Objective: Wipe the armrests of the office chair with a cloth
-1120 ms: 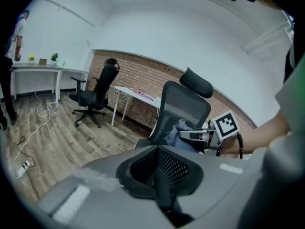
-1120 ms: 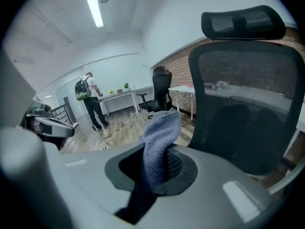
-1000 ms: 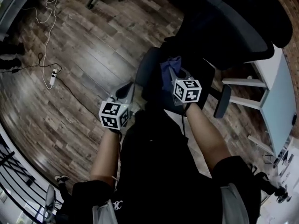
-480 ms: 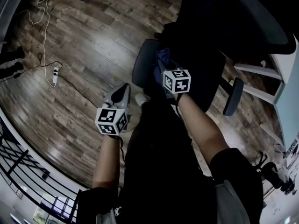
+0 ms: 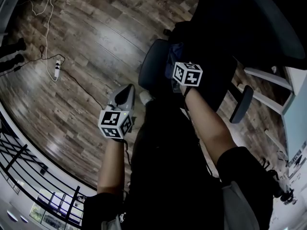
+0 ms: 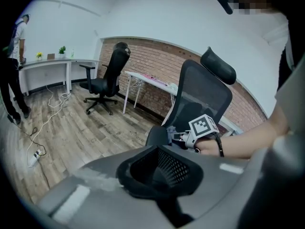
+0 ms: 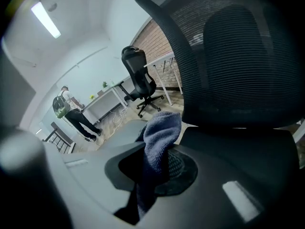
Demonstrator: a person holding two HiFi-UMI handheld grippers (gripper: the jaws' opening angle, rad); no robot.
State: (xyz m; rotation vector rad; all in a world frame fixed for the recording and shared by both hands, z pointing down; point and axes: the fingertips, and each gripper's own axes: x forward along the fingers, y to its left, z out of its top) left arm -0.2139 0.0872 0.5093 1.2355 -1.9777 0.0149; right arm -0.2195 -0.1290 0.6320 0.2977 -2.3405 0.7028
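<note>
Cloth (image 7: 159,132), blue and knitted, is pinched between the jaws of the right gripper (image 7: 152,168), one fold bulging out past the tips. In the head view that gripper (image 5: 172,63) holds the cloth (image 5: 175,51) over the inner edge of the chair's left armrest (image 5: 148,71); whether fabric actually presses on the pad cannot be told. The left gripper (image 6: 164,175) has its jaws together with nothing between them. It hangs over the wooden floor (image 5: 86,37), just beside the armrest and apart from it (image 5: 125,94). The left gripper view looks across at the armrest (image 6: 156,136) and the right gripper's marker cube (image 6: 205,126). The black mesh office chair (image 5: 240,28) stands close in front of the person. A power strip (image 5: 56,73) lies well off on the floor.
</note>
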